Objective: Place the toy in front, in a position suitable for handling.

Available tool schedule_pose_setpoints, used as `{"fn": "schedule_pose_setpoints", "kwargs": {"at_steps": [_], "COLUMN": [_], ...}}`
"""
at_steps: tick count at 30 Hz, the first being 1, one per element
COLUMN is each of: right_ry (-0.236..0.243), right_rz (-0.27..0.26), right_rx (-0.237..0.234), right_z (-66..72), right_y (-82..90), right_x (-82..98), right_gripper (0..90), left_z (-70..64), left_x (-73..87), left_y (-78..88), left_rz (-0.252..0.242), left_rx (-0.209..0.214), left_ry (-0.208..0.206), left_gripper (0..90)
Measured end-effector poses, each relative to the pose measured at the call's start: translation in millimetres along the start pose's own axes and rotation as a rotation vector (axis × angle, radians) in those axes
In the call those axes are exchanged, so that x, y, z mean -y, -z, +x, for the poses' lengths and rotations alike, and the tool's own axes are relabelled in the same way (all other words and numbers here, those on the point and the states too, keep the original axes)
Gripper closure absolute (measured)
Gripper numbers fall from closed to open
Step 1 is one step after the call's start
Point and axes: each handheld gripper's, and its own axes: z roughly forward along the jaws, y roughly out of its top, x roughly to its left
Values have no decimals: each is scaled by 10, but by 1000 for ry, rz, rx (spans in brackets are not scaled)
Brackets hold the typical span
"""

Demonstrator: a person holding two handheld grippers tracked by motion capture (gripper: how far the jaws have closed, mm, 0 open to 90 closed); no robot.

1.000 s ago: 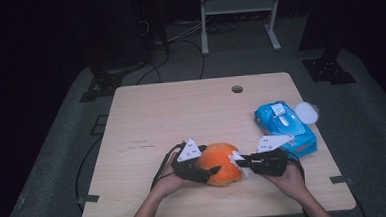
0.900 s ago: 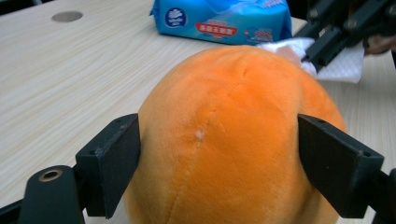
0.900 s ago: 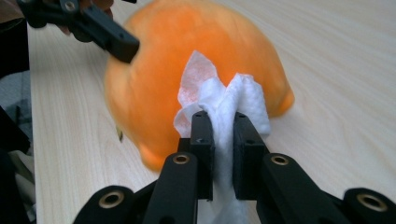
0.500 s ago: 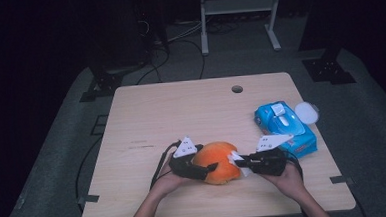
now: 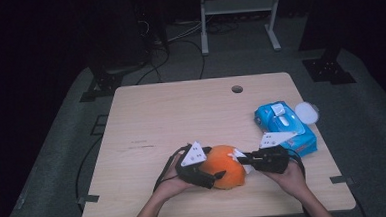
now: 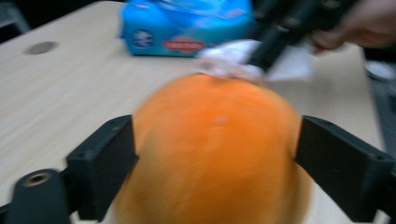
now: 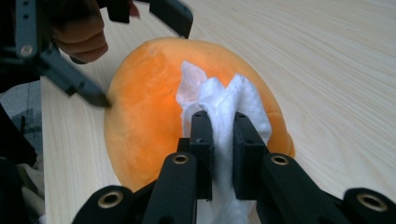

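- We take the orange ball [image 5: 225, 166] as our landmark: it sits on the table [image 5: 181, 119] near the front edge, and the work in hand looks like wiping it with a wet wipe.
- Left of the ball, our left gripper [image 5: 204, 174] cradles it; its jaws have just been opening, and in the left gripper view they stand spread on either side of the ball [image 6: 215, 149], at most brushing its sides, so we judge the hold loose.
- On the ball's right flank, our right gripper [image 5: 245, 161] pinches a white wipe [image 7: 219, 112], jaws pressed together on the folded cloth, which lies against the orange skin.
- Right of and beyond the ball lies the blue wipes pack [image 5: 284, 126], with a round white lid [image 5: 307, 112] just past it.
- We judge the wiping under way. The next move calls for dragging the wipe across the ball while the left jaws steady it or turn it to a fresh patch.
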Motion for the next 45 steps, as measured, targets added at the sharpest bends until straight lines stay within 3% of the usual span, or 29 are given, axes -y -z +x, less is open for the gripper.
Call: {"fn": "schedule_pose_setpoints", "kwargs": {"at_steps": [3,7,9,15,18,21,24,26,29,33,36,39,42,43,45], "right_ry": [9,81,108,50,44,60,100,131,104,62,56,109,131,131,119], "right_rz": [-13,-21,4,23,22,10,-2,13,18,36,11,6,29,38,37], "right_rx": [-7,-46,-27,11,24,8,-41,-29,-24,35,26,-11,-10,-12,-2], "right_z": [61,251,263,74,56,132,271,321,237,83,121,254,273,230,198], "right_y": [6,-34,-54,15,37,26,-13,-41,-29,40,66,5,-43,-29,-2], "right_x": [-41,-149,-156,-31,-15,-74,-134,-150,-113,-36,-61,-140,-131,-104,-90], "right_gripper": [801,799,800,800,801,800,799,800,801,801,801,800,800,800,800], "left_z": [8,31,26,-31,-42,-54,-55,-43,-28,-48,-76,-84,-42,8,40], "left_x": [75,102,105,85,84,83,88,98,115,95,70,53,44,41,59], "left_y": [-66,-63,-48,14,-11,-34,-30,-17,-13,-21,-33,-25,15,42,24], "left_rz": [46,62,66,74,79,91,91,93,85,90,94,95,72,44,54], "left_rx": [0,13,19,92,68,50,50,57,59,54,53,63,76,64,49], "left_ry": [-1,21,20,-45,-38,-41,-40,-37,-28,-31,-48,-62,-44,-8,17], "left_gripper": [101,140,157,156,157,156,156,157,157,156,156,139,123,106,90]}}
